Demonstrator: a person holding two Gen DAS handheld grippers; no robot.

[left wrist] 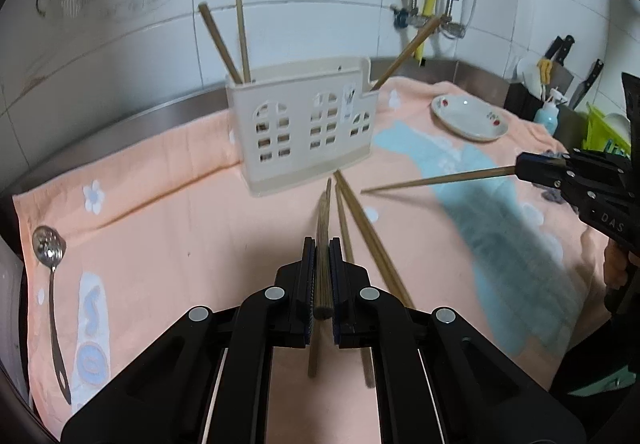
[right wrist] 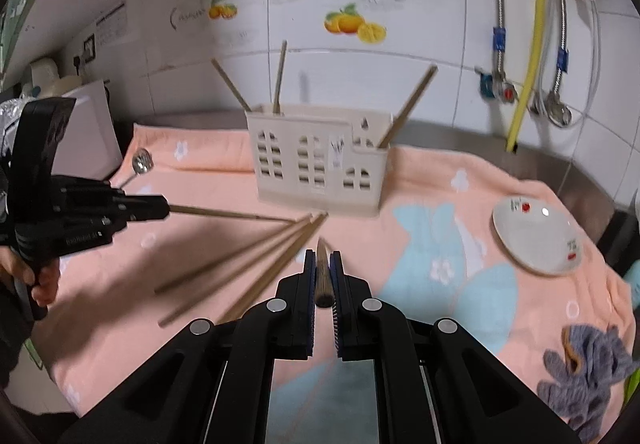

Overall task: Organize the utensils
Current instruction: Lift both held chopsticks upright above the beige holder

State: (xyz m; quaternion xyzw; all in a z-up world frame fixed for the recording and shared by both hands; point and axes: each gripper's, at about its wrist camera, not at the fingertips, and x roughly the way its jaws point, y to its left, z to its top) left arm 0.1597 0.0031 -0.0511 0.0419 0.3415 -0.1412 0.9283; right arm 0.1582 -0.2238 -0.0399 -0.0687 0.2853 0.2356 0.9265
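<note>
Your work surface is a peach towel (left wrist: 168,228) with pale blue patches and small white flowers, spread over a steel counter against a white tiled wall. Near the back of the towel stands the cream utensil holder (left wrist: 304,132), shaped like a house front with window cut-outs. It already holds three chopsticks (left wrist: 218,40): two lean out of its left end, and one slants out of its lower right-hand section.

To the right of the holder sits a white plate (left wrist: 468,118) with small red marks on its rim. At the towel's left edge lies a slotted metal spoon (left wrist: 50,256), bowl toward the wall.

Your left gripper (left wrist: 323,244) is closed tight on one chopstick (left wrist: 324,220), which points ahead toward the holder and is clear of the towel. Your right gripper (right wrist: 322,256) is likewise clamped on its own chopstick (right wrist: 323,264), seen end-on between the pads; in the left view it sticks out sideways, tip toward the holder's base.

Three loose chopsticks (right wrist: 240,264) lie on the towel in front of the holder, fanned out with their far tips close together near its base. A grey-blue knitted cloth (right wrist: 588,368) lies at the towel's near right corner.
</note>
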